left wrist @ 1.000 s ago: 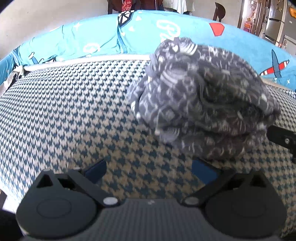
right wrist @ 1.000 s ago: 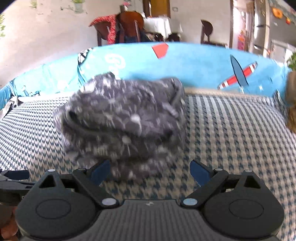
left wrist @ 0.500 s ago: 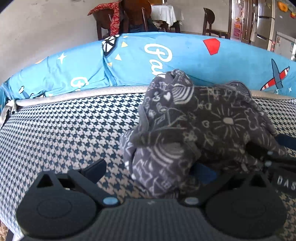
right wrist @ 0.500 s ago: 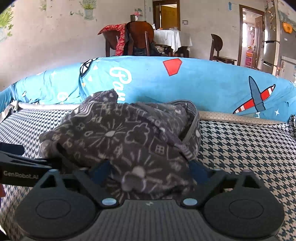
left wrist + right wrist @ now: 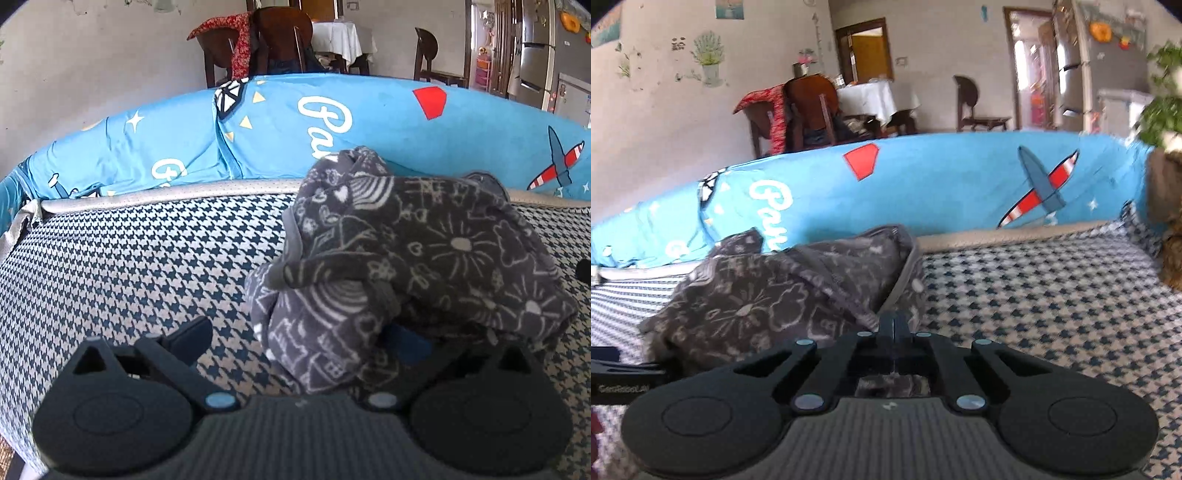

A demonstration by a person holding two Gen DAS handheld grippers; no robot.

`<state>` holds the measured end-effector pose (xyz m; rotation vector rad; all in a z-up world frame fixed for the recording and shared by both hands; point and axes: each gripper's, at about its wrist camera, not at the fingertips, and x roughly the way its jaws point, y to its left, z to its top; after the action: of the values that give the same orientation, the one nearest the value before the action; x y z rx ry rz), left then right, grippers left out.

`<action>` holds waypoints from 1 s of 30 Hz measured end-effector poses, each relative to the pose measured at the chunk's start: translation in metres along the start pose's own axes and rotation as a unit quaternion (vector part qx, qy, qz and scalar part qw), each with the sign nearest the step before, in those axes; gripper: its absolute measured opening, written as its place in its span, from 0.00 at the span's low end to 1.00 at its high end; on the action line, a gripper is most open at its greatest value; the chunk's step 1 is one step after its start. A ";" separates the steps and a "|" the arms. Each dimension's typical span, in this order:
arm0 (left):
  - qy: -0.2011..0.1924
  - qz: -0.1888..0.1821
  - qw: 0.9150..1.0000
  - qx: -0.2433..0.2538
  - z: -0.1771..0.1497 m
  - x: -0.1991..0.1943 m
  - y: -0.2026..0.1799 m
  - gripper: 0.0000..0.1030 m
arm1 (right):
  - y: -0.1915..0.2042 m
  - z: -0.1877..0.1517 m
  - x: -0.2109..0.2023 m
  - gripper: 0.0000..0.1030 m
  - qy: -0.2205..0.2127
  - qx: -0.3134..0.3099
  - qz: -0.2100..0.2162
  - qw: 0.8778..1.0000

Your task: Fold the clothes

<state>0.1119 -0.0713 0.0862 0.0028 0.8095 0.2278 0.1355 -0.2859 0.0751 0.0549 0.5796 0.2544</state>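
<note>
We judge the folding barely begun: the grey patterned garment (image 5: 417, 273) lies as a crumpled heap on the houndstooth cushion (image 5: 140, 266), just in front of the blue printed cover (image 5: 280, 125) that runs along the back, and no flat panel, straight edge or crease shows anywhere on it. From the left wrist view, our left hand-held gripper (image 5: 295, 338) has its fingers spread wide apart; the left fingertip (image 5: 192, 332) rests clear over the bare cushion, while the right one with its blue pad (image 5: 410, 341) is tucked under the near fold of the heap, so cloth sits between the fingers but nothing is pinched yet. From the right wrist view, our right hand-held gripper (image 5: 894, 325) has its fingers drawn together, and the grey garment (image 5: 798, 295) meets them at the tips; it looks clamped on the bound edge at the heap's near right side, though the view is motion-blurred and the exact bite is hard to read. Part of the other tool shows at the far left of that view, low beside the heap. What is left, as we read it, is nearly everything: lifting and shaking the piece open, spreading it flat on the cushion, finding its edges, then making the folds. The cloth looks soft and thick, so we expect it to sag and bunch when lifted from one corner only.
</note>
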 end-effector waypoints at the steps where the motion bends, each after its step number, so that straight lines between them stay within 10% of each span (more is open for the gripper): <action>1: -0.001 0.002 1.000 -0.004 0.001 0.000 0.002 1.00 | -0.001 -0.001 -0.002 0.04 0.000 -0.003 0.006 1.000; 9: 0.008 -0.005 0.999 -0.050 0.006 0.004 0.018 1.00 | 0.031 -0.011 -0.004 0.51 -0.002 -0.073 0.074 0.995; 17: 0.013 0.004 0.998 -0.061 0.008 0.005 0.021 1.00 | 0.073 -0.027 0.013 0.74 -0.006 -0.156 0.081 0.984; 20: 0.013 0.011 0.998 -0.062 0.007 0.004 0.021 1.00 | 0.081 -0.032 0.019 0.71 -0.014 -0.170 0.058 0.984; 25: 0.016 0.022 0.998 -0.062 0.006 0.005 0.022 1.00 | 0.071 -0.024 0.015 0.06 -0.033 -0.119 0.057 0.991; 30: 0.021 0.028 0.998 -0.060 0.004 0.008 0.022 1.00 | 0.043 -0.013 0.003 0.01 -0.057 -0.067 0.010 0.996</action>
<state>0.1153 -0.0482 0.0855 -0.0924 0.8371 0.3303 0.1212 -0.2436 0.0675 -0.0540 0.4472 0.3068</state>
